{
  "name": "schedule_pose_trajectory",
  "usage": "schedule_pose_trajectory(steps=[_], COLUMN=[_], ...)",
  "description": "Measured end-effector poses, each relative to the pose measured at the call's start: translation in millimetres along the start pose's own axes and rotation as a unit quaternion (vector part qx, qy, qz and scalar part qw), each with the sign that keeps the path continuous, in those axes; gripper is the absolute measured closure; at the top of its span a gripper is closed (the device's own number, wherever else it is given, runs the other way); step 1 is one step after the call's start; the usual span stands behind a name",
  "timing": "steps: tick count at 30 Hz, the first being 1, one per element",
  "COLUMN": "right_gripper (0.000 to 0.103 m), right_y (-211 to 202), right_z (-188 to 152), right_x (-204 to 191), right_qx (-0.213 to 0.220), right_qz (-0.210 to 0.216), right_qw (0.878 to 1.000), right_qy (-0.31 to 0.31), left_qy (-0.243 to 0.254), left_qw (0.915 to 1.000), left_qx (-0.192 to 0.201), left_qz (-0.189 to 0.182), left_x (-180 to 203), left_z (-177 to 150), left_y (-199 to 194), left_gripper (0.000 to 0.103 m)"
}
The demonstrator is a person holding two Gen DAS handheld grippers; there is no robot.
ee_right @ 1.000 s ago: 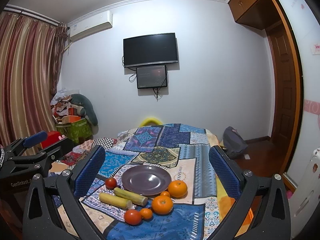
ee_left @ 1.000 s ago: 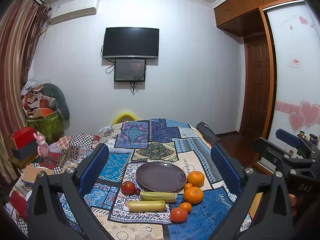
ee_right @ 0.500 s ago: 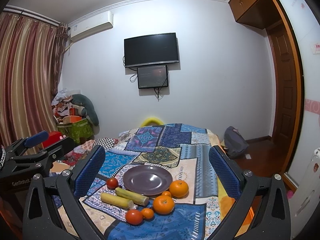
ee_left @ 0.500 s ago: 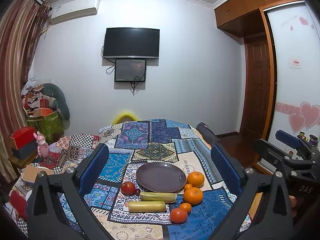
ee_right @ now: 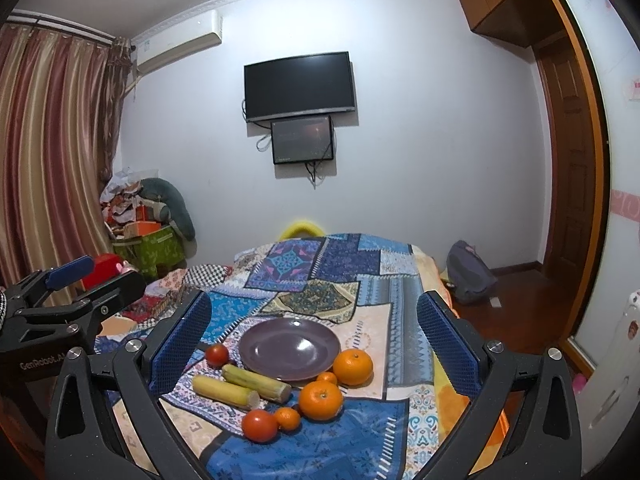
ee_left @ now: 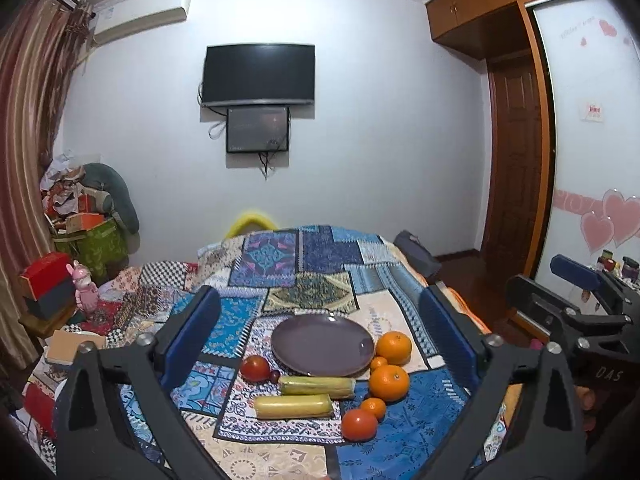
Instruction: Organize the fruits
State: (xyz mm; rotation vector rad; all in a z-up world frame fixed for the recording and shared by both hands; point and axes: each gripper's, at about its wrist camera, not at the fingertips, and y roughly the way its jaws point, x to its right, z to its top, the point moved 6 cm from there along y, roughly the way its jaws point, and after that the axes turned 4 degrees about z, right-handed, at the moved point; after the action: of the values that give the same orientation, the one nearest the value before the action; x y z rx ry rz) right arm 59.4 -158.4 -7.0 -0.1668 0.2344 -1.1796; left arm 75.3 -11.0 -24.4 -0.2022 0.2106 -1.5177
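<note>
While both tools hang wide open and empty, the left gripper (ee_left: 320,332) faces the bare purple plate (ee_left: 323,345); fruit rings its near rim, and the right gripper (ee_right: 312,330) lies nearer the big oranges (ee_right: 321,399).

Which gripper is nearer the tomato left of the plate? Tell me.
Left. The left gripper faces the tomato nearly head-on; the right gripper hangs farther off to its right.

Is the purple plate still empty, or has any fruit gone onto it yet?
Empty. The purple plate shows only bare glaze in both views; the oranges, tomatoes and yellow stalks lie around it on the quilt.
</note>
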Motion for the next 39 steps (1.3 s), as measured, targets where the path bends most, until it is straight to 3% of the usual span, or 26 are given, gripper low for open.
schedule_pose_trajectory(steps=[10, 14, 19, 28, 39], right_gripper=[0.035, 0.044, 0.058, 0.063, 0.063], right_y=[27, 40, 58, 84, 105], right_z=[-22, -32, -45, -72, -100], right_x=[23, 36, 54, 69, 95], right_qx=[-0.067, -0.098, -0.133, -0.187, -0.237], right_qz=[-0.001, 0.002, 0.014, 0.028, 0.029], right_qw=[0.998, 0.995, 0.991, 0.982, 0.969], right_qy=[-0.006, -0.002, 0.011, 0.026, 0.066], left_qy=[0.007, 0.011, 0.018, 0.027, 0.04], left_qw=[0.9973, 0.9939, 0.9884, 0.972, 0.9408], left_qx=[-0.071, -0.105, -0.145, -0.223, -0.317], left_qz=[-0.019, -0.031, -0.043, -0.07, -0.112], left_x=[15, 27, 42, 67, 105], left_z=[-21, -34, -52, -90, -144], left_y=[49, 74, 105, 158, 207], left_gripper=[0.03, 0.034, 0.048, 0.048, 0.048])
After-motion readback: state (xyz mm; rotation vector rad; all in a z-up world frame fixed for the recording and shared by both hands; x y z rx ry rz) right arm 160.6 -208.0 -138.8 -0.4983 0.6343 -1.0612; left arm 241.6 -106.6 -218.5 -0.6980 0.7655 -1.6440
